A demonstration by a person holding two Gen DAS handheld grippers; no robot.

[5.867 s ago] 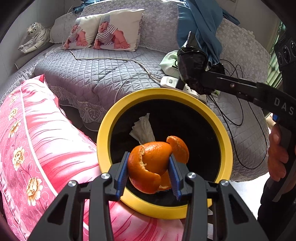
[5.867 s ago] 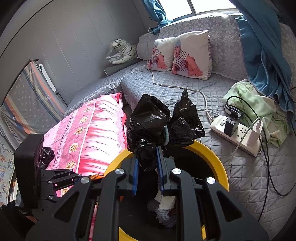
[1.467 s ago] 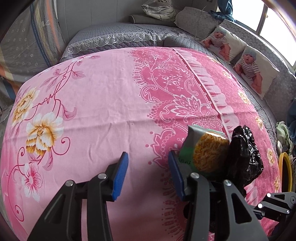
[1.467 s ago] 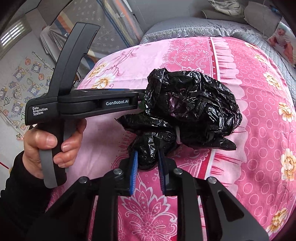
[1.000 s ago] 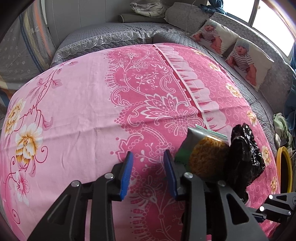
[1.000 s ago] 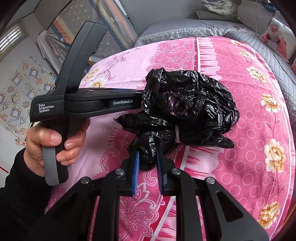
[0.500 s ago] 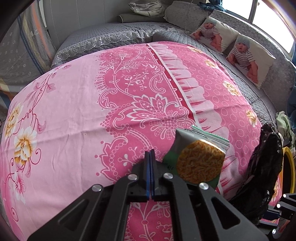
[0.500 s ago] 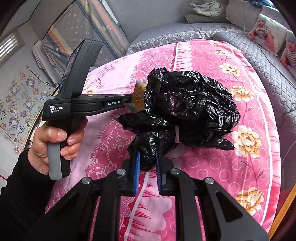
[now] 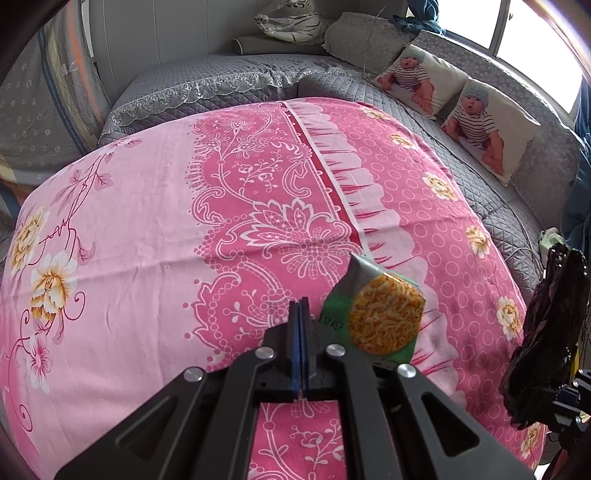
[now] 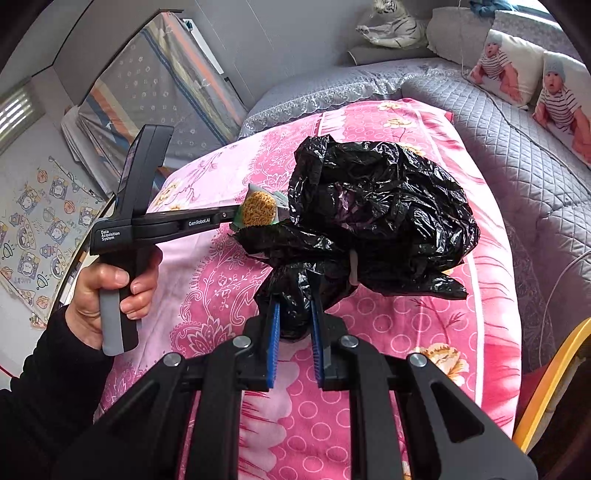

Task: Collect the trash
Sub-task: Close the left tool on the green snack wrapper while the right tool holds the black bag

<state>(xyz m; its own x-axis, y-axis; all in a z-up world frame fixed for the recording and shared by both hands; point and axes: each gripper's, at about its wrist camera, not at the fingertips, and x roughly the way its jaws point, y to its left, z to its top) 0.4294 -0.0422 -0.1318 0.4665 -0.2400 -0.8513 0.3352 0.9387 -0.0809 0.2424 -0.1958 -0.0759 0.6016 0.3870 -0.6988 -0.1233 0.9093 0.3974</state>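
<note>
A green snack wrapper (image 9: 384, 317) printed with yellow noodles sticks out to the right of my left gripper (image 9: 299, 314). The blue pads are shut together and pinch the wrapper's near corner. The right wrist view shows the same wrapper (image 10: 258, 210) raised off the bed at the tip of the left gripper. My right gripper (image 10: 293, 325) is shut on the bunched neck of a crumpled black trash bag (image 10: 380, 214). The bag (image 9: 546, 332) hangs at the right edge of the left wrist view, apart from the wrapper.
A pink floral quilt (image 9: 147, 229) lies below both grippers on a grey quilted bed (image 9: 221, 81). Two baby-print pillows (image 9: 487, 122) and a tiger plush (image 9: 291, 18) sit at the back. A yellow bin rim (image 10: 554, 369) shows at lower right. A person's hand (image 10: 110, 295) holds the left gripper's handle.
The left jaws went from open to shut, and the wrapper now moves with them. The black bag in the right gripper has slid to the right, away from the wrapper.
</note>
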